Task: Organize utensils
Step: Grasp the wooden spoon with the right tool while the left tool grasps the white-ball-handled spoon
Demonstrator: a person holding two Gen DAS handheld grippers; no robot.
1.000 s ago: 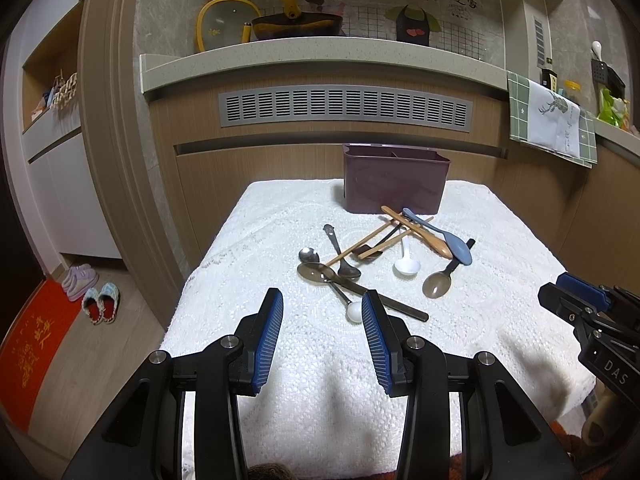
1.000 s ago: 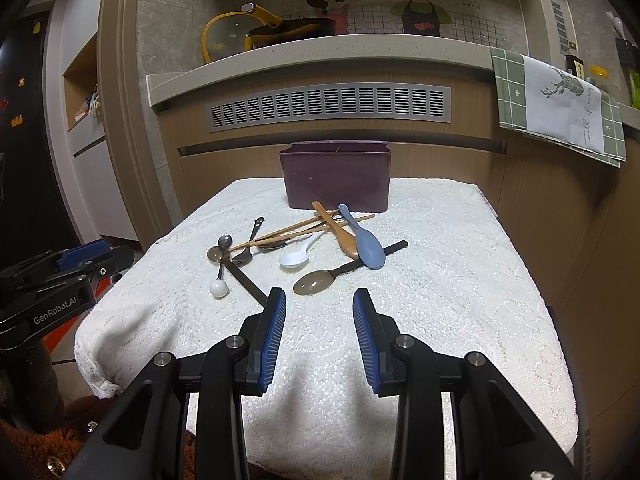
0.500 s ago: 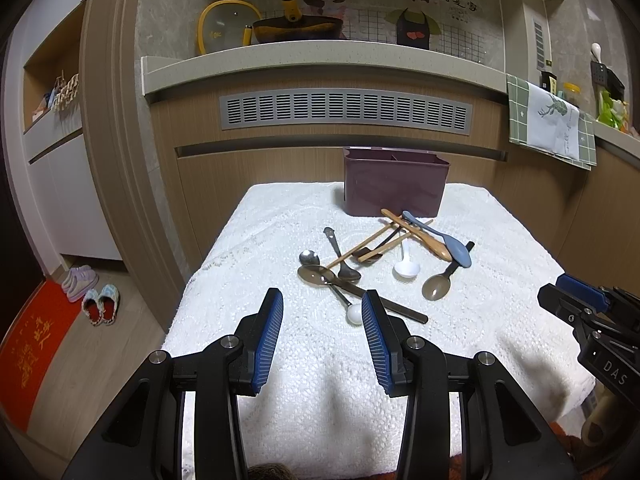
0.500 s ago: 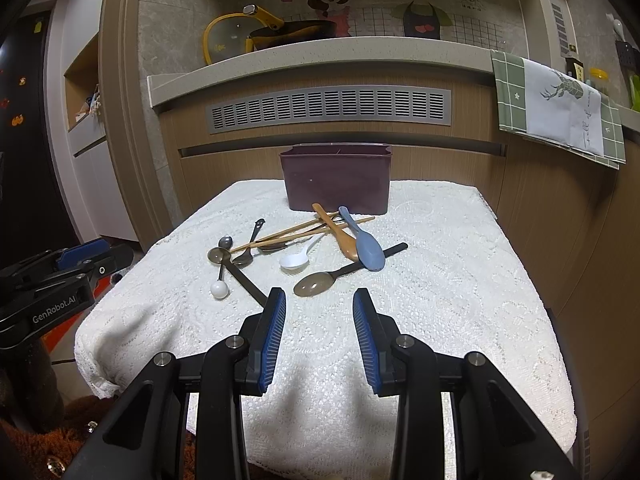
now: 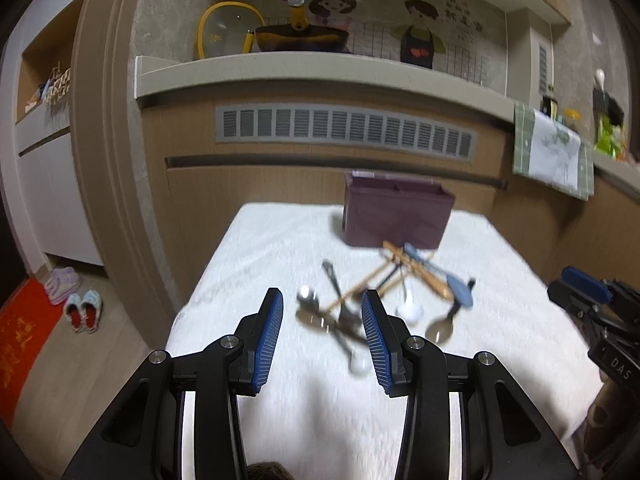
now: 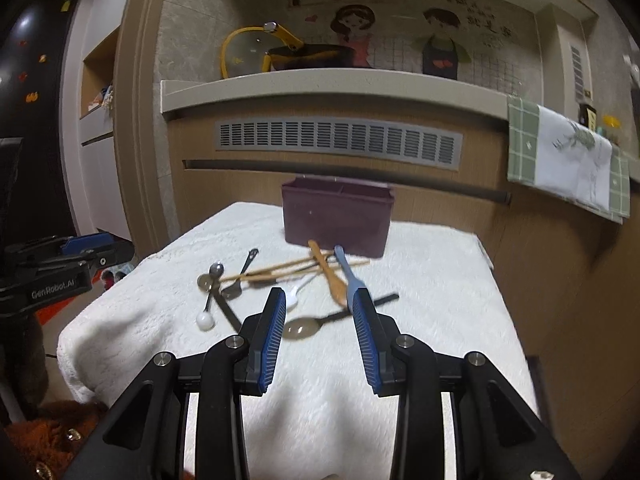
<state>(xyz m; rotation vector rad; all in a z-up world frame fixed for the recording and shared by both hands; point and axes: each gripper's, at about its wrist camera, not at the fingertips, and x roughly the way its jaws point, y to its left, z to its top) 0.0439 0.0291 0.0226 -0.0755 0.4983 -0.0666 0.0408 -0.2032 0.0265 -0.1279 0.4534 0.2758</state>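
Observation:
A loose pile of utensils (image 5: 384,292) lies on the white cloth: metal spoons, wooden chopsticks, a wooden spoon (image 6: 332,276), a blue spatula (image 6: 352,280), a white spoon (image 6: 294,300) and a brown spoon (image 6: 304,326). A purple holder box (image 5: 396,216) stands behind the pile; it also shows in the right wrist view (image 6: 336,220). My left gripper (image 5: 322,322) is open and empty, just short of the pile's left side. My right gripper (image 6: 320,322) is open and empty, just short of the brown spoon.
The table (image 5: 280,240) is covered by a white lace cloth and stands against a wooden counter with a vent grille (image 5: 344,130). A green checked towel (image 6: 568,160) hangs at the right. Slippers (image 5: 82,308) lie on the floor at the left.
Both grippers have moved forward toward the utensil pile, which now looks closer and blurred. Both stay open and empty.

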